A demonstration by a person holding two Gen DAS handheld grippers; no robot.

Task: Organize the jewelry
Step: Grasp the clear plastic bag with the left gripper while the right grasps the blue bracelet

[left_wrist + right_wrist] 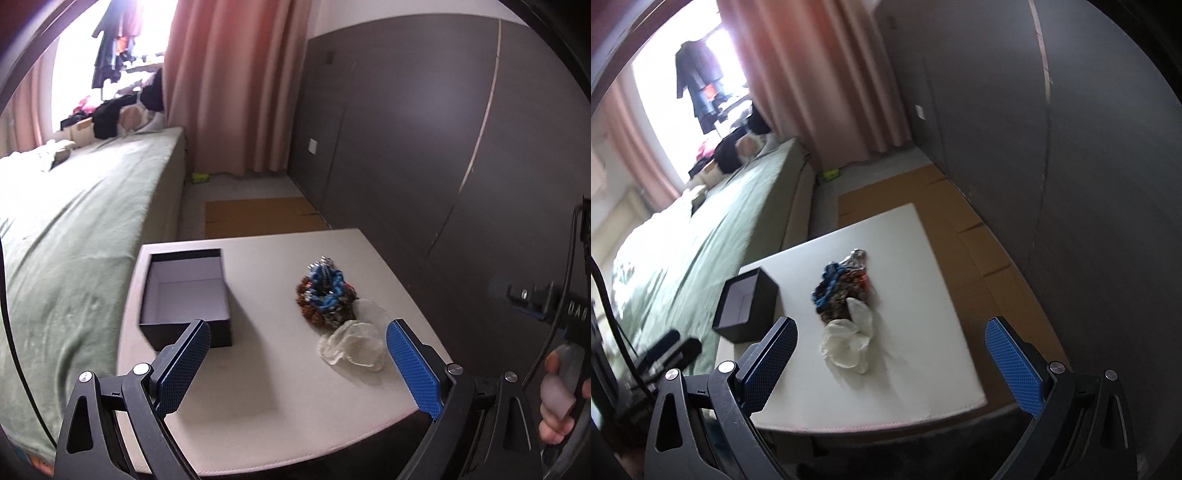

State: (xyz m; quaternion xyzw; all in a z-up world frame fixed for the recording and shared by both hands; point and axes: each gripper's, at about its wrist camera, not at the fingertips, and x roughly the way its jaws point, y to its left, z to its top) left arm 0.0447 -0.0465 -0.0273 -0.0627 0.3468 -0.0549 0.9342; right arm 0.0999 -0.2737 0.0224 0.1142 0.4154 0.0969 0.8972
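Jewelry pile (325, 293) sits mid-tabletop (258, 387), right of the empty dark box (186, 295), clear plastic bag (352, 343) touching its near side. Left claw (297, 365) and right claw (890, 363) both spread apart, empty; pile lies ahead, nearer right claw, judging.

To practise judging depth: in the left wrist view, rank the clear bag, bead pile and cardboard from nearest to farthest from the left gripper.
1. Clear bag, right, near its right finger.
2. Bead pile, just behind it.
3. Cardboard, on the floor beyond the table.
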